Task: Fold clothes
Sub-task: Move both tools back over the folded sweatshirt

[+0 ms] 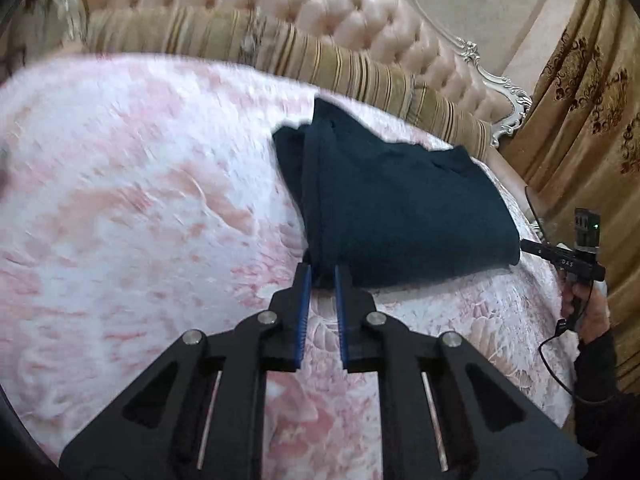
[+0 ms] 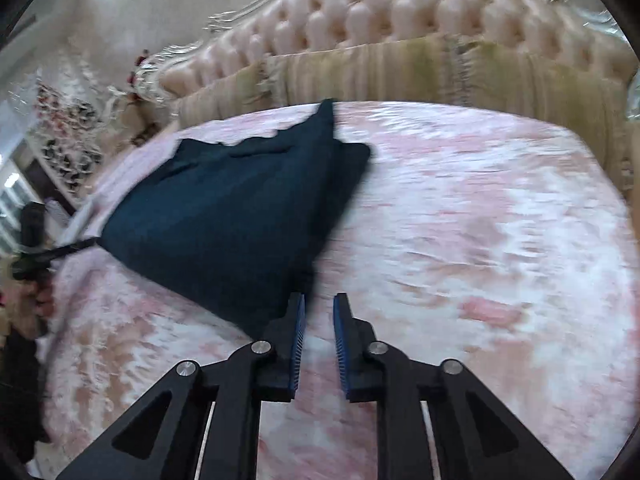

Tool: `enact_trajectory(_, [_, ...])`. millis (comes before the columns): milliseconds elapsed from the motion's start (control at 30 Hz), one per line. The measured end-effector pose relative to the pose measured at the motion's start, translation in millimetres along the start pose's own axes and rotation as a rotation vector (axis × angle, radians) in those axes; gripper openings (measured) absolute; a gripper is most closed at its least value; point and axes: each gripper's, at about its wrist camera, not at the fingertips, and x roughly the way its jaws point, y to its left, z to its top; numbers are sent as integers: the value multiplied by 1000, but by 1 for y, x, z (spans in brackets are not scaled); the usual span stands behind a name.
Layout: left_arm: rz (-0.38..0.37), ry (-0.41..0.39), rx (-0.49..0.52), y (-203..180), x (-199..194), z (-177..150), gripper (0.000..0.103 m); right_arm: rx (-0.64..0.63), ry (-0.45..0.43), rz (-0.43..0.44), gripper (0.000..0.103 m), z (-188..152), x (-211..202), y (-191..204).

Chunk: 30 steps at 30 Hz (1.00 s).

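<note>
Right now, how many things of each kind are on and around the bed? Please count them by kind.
Dark teal garment: 1
Pink-and-white bedspread: 1
Striped bolster pillows: 2
Tufted pink headboard: 1
Patterned curtain: 1
Grippers: 2, the left gripper and the right gripper
Total: 8

One dark garment (image 1: 400, 200), two claws: left claw (image 1: 322, 276), right claw (image 2: 319, 306); one bed (image 1: 140, 200), one headboard (image 1: 320, 4).
</note>
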Motion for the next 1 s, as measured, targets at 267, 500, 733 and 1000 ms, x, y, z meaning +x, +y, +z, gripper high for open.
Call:
enact_trajectory(267, [-202,-35,89,-122,32,24,62,-10,-92,128,97,-10,-7,5])
enact_trajectory(500, [-327,54,75,-192,111,49,59,-185,-91,234,97,-5,-2,32])
enact_trajectory(733, [-357,40,33,-207,130,56,59,-190,-42,363,95,1,16,32])
enact_trajectory(1000, [-344,45,32,-208,140,51,59,-177,-31,372,84,4,25,38])
